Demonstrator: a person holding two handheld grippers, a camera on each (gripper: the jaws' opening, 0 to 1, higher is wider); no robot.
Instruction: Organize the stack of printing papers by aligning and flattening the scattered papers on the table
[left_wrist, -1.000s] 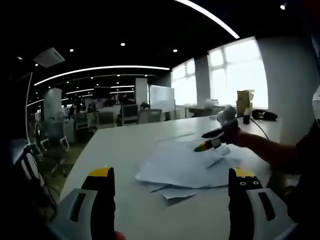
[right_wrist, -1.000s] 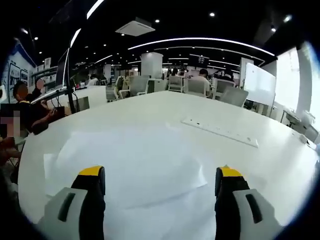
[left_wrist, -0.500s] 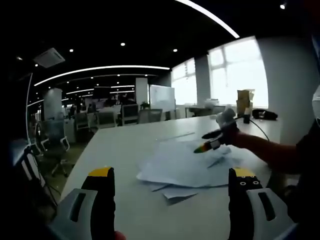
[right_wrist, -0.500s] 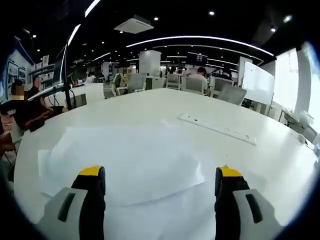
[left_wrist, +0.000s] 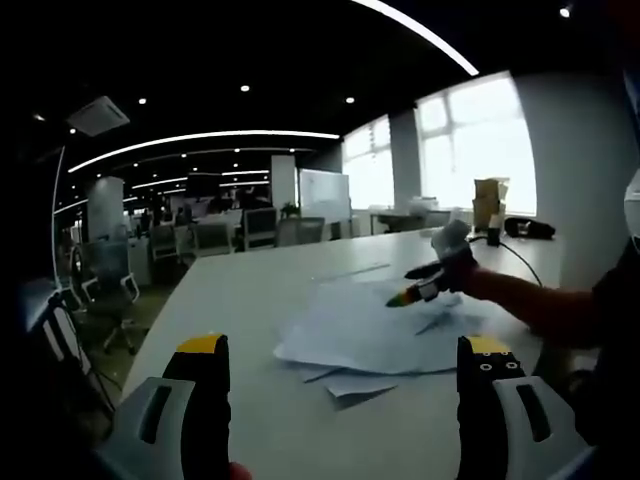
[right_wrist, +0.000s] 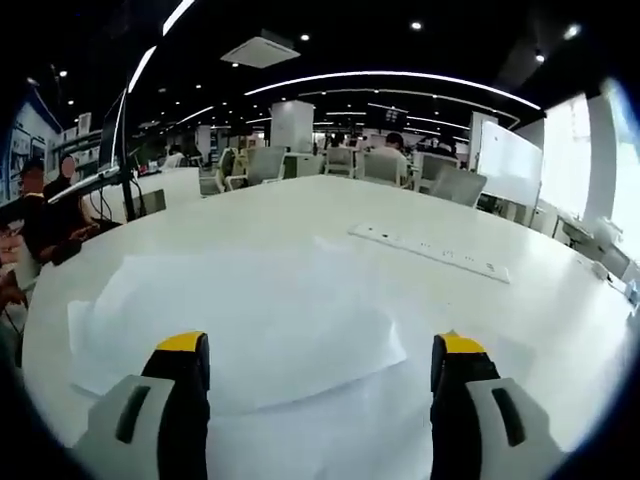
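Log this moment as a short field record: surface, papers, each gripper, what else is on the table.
surface: white table
papers: loose sheets overlapping, edges not lined up, one corner sticking out near the front
left gripper: open, holds nothing, short of the sheets
right gripper: open, over the sheets; also seen from the left gripper view above the pile
also on table: power strip, box at the far end
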